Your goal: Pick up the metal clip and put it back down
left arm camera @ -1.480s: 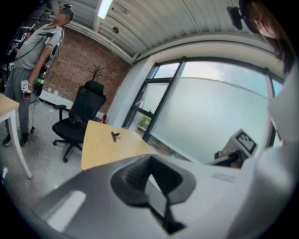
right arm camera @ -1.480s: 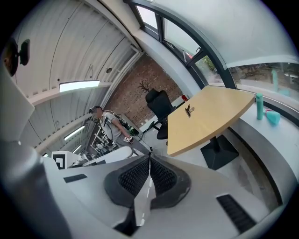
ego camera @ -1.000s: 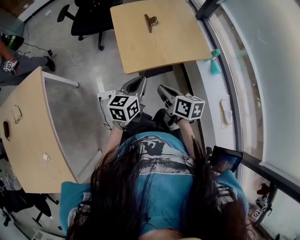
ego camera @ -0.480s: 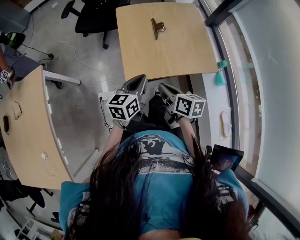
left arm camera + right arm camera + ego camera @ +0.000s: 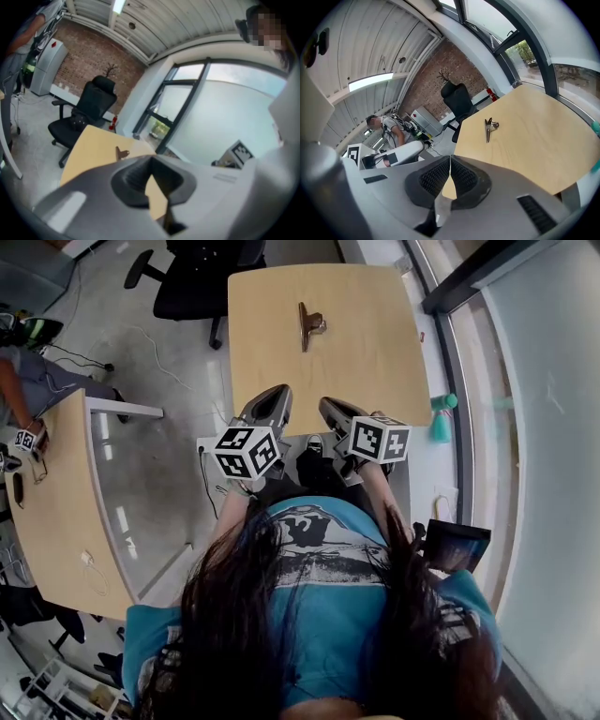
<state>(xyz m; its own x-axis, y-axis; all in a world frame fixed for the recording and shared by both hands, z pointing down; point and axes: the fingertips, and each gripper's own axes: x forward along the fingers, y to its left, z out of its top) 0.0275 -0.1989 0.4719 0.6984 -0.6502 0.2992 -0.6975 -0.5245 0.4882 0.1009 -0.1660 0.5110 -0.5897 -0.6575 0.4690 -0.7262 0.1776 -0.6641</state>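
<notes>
Wood table (image 5: 375,352) w/ metal clip (image 5: 307,326); far half

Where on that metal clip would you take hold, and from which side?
Probably across the long, narrow body of the metal clip, coming straight down from above. It lies flat and alone on the table, its length running away from the near edge, so jaws set left and right of it would span its thin width.
</notes>
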